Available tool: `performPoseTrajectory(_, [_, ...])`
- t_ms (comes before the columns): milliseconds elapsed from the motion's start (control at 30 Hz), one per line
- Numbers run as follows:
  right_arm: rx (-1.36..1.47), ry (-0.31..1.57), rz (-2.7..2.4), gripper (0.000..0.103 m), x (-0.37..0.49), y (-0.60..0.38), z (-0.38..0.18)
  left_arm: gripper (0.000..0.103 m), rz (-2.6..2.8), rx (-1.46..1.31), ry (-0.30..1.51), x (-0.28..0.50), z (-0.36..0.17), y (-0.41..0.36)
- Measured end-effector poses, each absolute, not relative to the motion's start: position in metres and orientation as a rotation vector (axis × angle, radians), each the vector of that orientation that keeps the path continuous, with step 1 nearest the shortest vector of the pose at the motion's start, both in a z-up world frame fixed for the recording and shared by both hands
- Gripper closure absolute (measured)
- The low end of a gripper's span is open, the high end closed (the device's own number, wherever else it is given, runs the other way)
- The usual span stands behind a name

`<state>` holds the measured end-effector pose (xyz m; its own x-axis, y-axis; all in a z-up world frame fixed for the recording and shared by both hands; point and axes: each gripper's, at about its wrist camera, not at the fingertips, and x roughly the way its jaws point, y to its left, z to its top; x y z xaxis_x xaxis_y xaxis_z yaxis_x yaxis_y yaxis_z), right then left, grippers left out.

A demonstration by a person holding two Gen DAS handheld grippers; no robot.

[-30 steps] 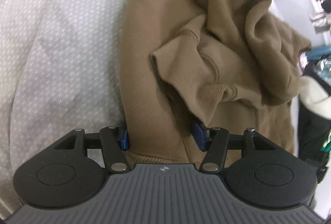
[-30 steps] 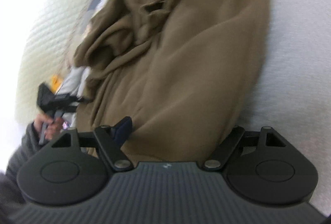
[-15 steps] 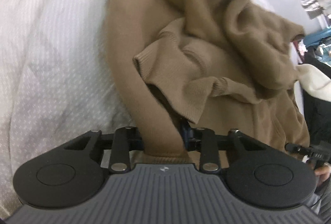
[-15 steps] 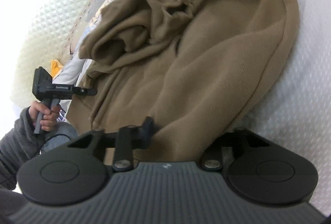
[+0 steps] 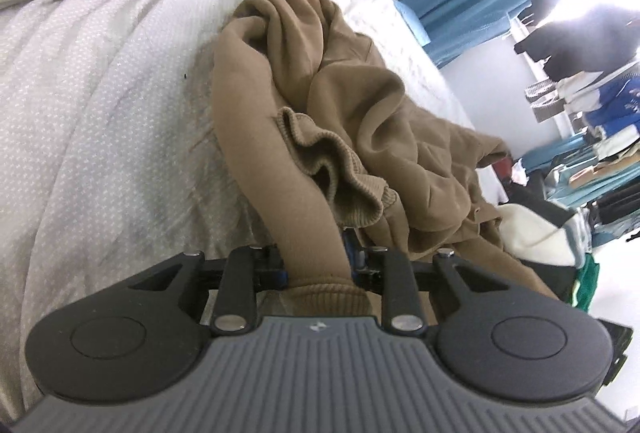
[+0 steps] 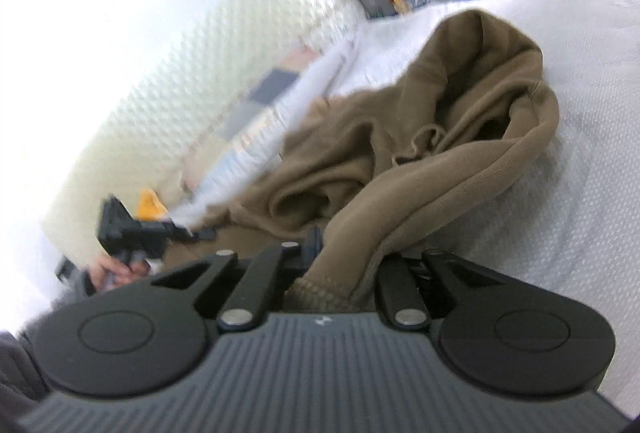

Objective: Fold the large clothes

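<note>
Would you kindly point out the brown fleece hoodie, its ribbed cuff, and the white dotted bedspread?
brown fleece hoodie (image 5: 384, 105): left wrist view, crumpled body.
ribbed cuff (image 5: 340, 161): left wrist view, folded knit band.
white dotted bedspread (image 5: 100, 93): left wrist view, bare patch beside the hoodie.

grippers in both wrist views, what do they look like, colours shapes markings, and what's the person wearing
Both match: the left gripper and right gripper each have a grey ribbed body with a small pale logo, two round black housings with circular insets, and black link arms on silver pivot pins. The finger pads are blue. In the right wrist view a hand shows at the left edge beside a dark grey sleeve. No cables visible.
</note>
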<state>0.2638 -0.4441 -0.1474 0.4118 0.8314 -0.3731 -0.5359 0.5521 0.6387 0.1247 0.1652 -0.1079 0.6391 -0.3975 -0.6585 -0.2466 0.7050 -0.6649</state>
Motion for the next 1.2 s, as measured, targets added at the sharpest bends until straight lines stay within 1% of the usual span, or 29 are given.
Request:
performPoseTrajectory(133, [0.471, 0.684, 0.904, 0.093, 0.244, -0.456, -0.147, 0.077, -0.132, -0.861, 0.871, 0.099, -0.096, 0.177])
performPoseTrajectory(300, [0.489, 0.637, 0.899, 0.094, 0.217, -0.459, -0.132, 0.077, -0.16, -0.909, 0.837, 0.064, -0.08, 0.177])
performPoseTrajectory(567, [0.555, 0.564, 0.893, 0.094, 0.153, -0.47, -0.109, 0.077, -0.219, -0.987, 0.754, -0.035, -0.052, 0.184])
performPoseTrajectory(700, [0.627, 0.549, 0.865, 0.094, 0.131, -0.473, -0.106, 0.077, -0.226, -0.984, 0.722, -0.065, -0.047, 0.187])
performPoseTrajectory(833, [0.658, 0.558, 0.827, 0.094, 0.142, -0.465, -0.105, 0.08, -0.213, -0.966, 0.647, -0.07, -0.042, 0.194])
performPoseTrajectory(933, [0.706, 0.567, 0.783, 0.094, 0.162, -0.463, -0.107, 0.082, -0.248, -0.991, 0.601, -0.051, -0.039, 0.207])
performPoseTrajectory(1000, [0.682, 0.553, 0.765, 0.094, 0.174, -0.456, -0.107, 0.083, -0.216, -1.022, 0.607, -0.038, -0.046, 0.208])
performPoseTrajectory(1067, [0.685, 0.558, 0.75, 0.094, 0.183, -0.451, -0.108, 0.084, -0.201, -0.991, 0.632, -0.03, -0.053, 0.206])
performPoseTrajectory(1200, [0.672, 0.576, 0.733, 0.094, 0.197, -0.436, -0.11, 0.088, -0.192, -1.062, 0.645, -0.019, -0.063, 0.21])
